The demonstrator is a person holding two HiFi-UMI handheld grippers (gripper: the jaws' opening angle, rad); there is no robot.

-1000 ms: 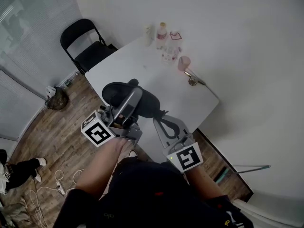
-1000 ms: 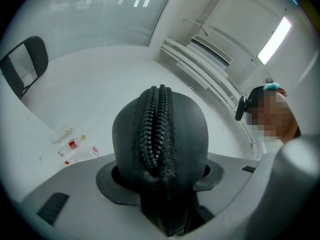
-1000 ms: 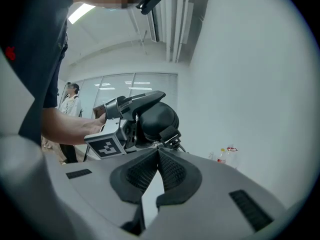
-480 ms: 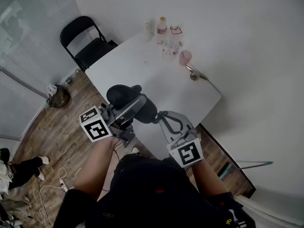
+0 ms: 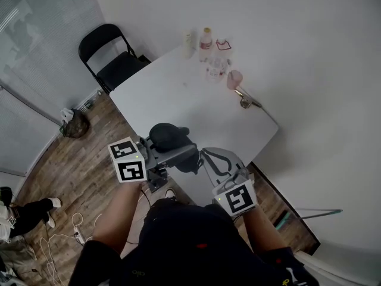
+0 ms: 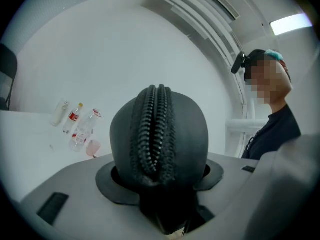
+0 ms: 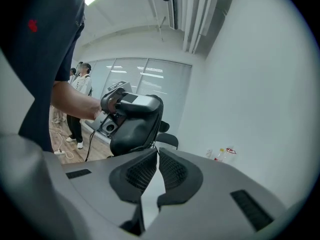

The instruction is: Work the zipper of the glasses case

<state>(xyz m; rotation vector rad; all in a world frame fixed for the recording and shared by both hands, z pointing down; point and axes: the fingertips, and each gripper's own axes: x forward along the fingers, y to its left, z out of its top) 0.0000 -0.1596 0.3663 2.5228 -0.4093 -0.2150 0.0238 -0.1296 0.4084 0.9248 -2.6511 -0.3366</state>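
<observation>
Currently left hand-held gripper (image 5: 177, 155) clamps glasses case (image 6: 159, 134), seemingly zipped, contents hidden; right hand-held gripper (image 7: 156, 154) closed.

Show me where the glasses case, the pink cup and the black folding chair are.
glasses case (image 6: 190, 129), left gripper view, on its dark shell right of the zipper.
pink cup (image 5: 233, 79), head view, on its side wall.
folding chair (image 5: 121, 68), head view, on its seat.

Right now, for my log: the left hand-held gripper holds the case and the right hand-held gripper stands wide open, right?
No. The right hand-held gripper is shut, as the right gripper view shows; the left hand-held gripper does hold the case.
</observation>
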